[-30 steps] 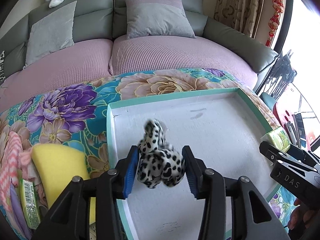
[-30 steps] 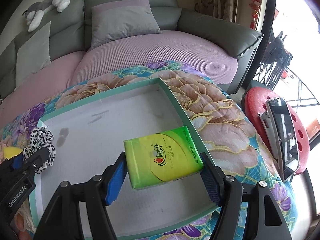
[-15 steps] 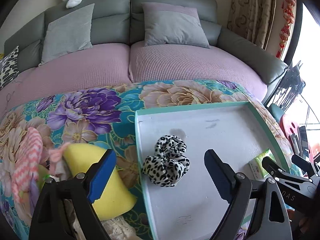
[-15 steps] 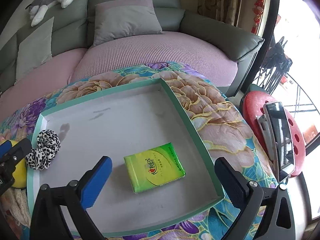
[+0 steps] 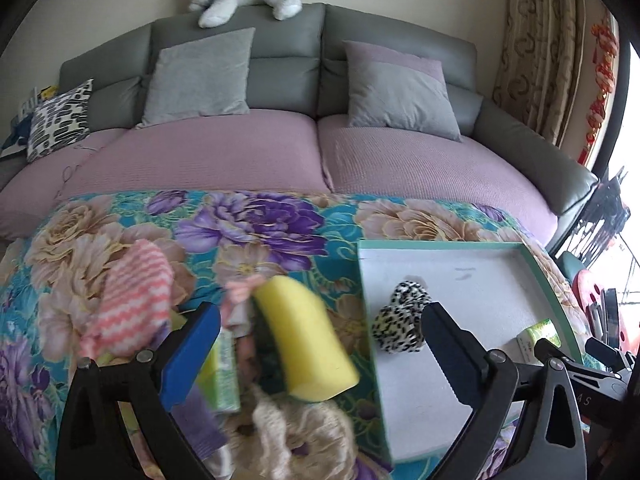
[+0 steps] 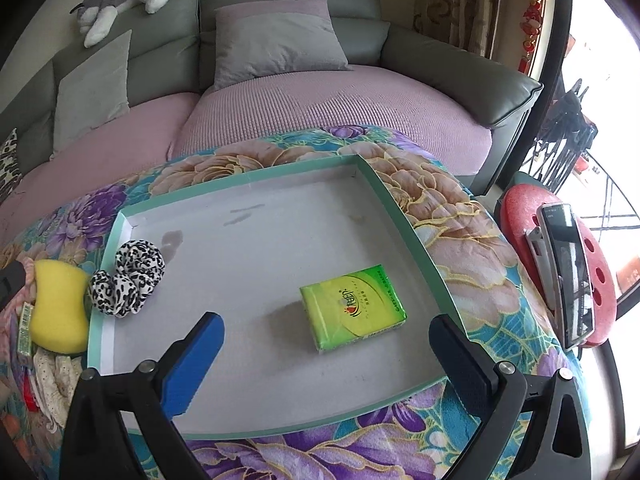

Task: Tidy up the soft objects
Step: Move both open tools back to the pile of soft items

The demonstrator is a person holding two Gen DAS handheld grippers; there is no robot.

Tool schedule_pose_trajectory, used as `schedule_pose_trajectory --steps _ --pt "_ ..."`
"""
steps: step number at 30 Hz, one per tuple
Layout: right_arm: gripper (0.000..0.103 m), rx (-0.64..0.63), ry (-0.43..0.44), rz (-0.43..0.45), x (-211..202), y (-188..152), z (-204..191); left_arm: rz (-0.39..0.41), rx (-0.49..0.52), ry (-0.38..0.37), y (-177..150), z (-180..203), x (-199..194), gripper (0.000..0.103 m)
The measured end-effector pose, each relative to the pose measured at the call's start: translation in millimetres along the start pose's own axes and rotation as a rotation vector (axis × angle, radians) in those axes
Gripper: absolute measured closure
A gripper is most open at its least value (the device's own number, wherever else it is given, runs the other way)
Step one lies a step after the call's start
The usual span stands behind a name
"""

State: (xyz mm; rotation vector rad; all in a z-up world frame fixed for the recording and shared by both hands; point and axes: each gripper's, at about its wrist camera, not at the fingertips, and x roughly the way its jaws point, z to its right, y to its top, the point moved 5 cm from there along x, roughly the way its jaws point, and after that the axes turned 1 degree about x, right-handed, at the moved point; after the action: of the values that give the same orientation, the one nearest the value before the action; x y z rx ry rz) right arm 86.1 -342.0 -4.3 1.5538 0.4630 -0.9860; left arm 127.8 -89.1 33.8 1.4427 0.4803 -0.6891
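Note:
A green-rimmed white tray [image 6: 416,236] [image 5: 440,245] lies on a floral cloth. In it lie a leopard-print scrunchie [image 6: 128,278] [image 5: 402,322] at its left edge and a green tissue pack [image 6: 352,306] [image 5: 538,334] towards its right. My left gripper [image 5: 320,354] is open over the pile left of the tray, with a yellow sponge [image 5: 306,346] [image 6: 58,304] between its fingers but not gripped. My right gripper [image 6: 326,354] is open and empty above the tray's near part, just short of the tissue pack.
The pile left of the tray holds a pink striped cloth [image 5: 134,300], a green pack [image 5: 224,372], a cream knitted item [image 5: 304,436] and a purple cloth [image 5: 196,420]. A sofa [image 5: 280,160] with cushions stands behind. A red stool [image 6: 560,264] with a phone is at the right.
Both grippers opened and let go: the scrunchie and the tissue pack now lie in the tray. My left gripper moved left over the pile; my right gripper drew back.

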Motion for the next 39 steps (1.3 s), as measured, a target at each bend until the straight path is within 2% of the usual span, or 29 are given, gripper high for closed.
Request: schedule_pose_trajectory --steps 6,14,16,21,29,33,39 --pt "0.0 0.0 0.095 0.019 -18.0 -1.0 -28.7 0.061 -0.042 0.088 1.2 -42.0 -29.4 0.003" --pt "0.0 -0.05 0.229 0.019 -28.9 -6.6 -89.3 0.125 -0.165 0.291 -6.7 -131.3 -66.4 0.003" --pt "0.0 -0.087 0.25 0.017 -30.9 -10.4 -108.1 0.125 -0.195 0.315 -12.0 -147.6 -71.2 0.003" --pt "0.0 -0.141 0.305 0.002 -34.6 -19.8 -145.0 0.095 -0.238 0.329 -24.2 -170.3 -69.7 0.003" --pt "0.0 -0.226 0.334 -0.035 -32.9 -36.0 -188.1 0.03 -0.274 0.325 -42.8 -193.1 -60.3 0.003" --pt "0.0 -0.269 0.337 -0.041 -33.6 -43.0 -201.3 -0.021 -0.293 0.337 -52.6 -203.1 -48.8 0.003" --pt "0.0 -0.287 0.32 -0.058 -28.9 -48.0 -205.2 -0.136 -0.315 0.279 -71.0 -206.5 -16.5 0.003"
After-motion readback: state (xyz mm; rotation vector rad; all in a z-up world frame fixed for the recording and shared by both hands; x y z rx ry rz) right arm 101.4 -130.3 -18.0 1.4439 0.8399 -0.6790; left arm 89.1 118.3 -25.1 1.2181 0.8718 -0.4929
